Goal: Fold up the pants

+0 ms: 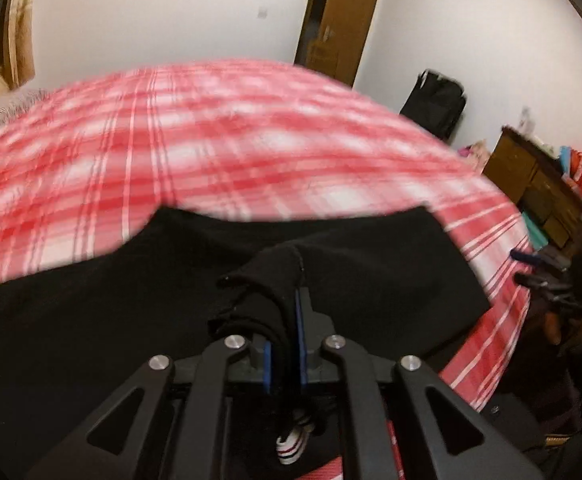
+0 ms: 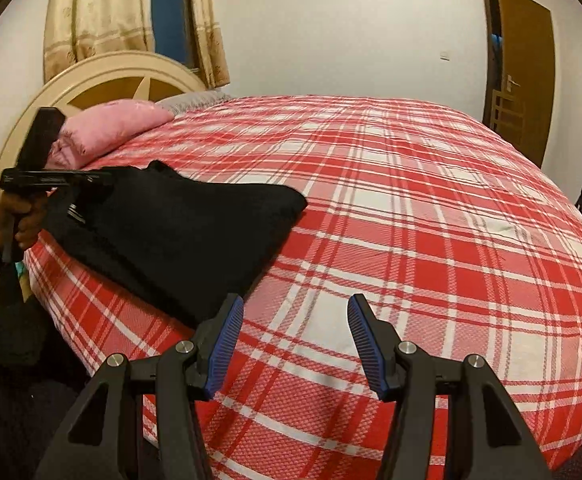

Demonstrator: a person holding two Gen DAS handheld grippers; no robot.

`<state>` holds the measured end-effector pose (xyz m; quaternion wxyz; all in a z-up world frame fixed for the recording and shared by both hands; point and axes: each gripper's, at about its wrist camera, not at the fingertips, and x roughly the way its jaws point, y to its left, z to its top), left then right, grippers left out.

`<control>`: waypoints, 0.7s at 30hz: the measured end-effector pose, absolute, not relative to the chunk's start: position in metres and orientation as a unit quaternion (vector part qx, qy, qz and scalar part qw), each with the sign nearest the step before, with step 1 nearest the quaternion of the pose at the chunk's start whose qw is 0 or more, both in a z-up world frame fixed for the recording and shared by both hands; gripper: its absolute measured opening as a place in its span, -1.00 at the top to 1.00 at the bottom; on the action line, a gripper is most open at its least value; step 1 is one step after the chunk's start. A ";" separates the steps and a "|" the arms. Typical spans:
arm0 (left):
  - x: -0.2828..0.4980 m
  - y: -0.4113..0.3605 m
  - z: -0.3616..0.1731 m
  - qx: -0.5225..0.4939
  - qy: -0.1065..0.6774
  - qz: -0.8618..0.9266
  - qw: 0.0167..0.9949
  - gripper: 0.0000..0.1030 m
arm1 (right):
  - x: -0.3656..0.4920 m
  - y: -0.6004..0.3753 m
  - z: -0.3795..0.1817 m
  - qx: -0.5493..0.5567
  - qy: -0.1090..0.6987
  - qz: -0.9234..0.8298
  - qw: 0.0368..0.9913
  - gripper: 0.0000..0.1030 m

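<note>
The black pants (image 2: 179,232) lie folded on the red plaid bed (image 2: 411,208), near its left front corner. My left gripper (image 1: 285,300) is shut on a bunched edge of the pants (image 1: 259,292), lifting it a little above the rest of the cloth (image 1: 131,312). The right wrist view shows that gripper (image 2: 91,184) at the far left, held by a hand (image 2: 15,216). My right gripper (image 2: 295,308) hovers open above the bed, just right of the pants, with nothing between its blue pads (image 2: 227,340). The left wrist view catches it (image 1: 527,268) at the far right.
A pink pillow (image 2: 107,128) and cream headboard (image 2: 103,80) sit at the bed's far left. A brown door (image 2: 523,68) stands at the back right. A wooden dresser (image 1: 531,184) with bags and a black bag (image 1: 435,104) stand beyond the bed.
</note>
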<state>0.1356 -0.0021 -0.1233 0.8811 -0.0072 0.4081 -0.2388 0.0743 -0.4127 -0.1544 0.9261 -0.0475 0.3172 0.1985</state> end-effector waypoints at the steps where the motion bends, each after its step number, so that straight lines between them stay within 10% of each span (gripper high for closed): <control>1: 0.139 0.001 -0.132 -0.012 0.423 -0.234 0.875 0.66 | 0.073 -0.411 -0.155 -0.052 0.317 0.199 0.926 -0.08; 8: 0.131 0.028 -0.135 0.023 0.425 -0.167 0.889 0.00 | 0.070 -0.395 -0.160 -0.078 0.319 0.206 0.922 -0.08; 21: 0.185 0.024 -0.150 -0.094 0.492 -0.220 0.837 -0.22 | 0.072 -0.330 -0.145 -0.096 0.299 0.255 0.915 -0.08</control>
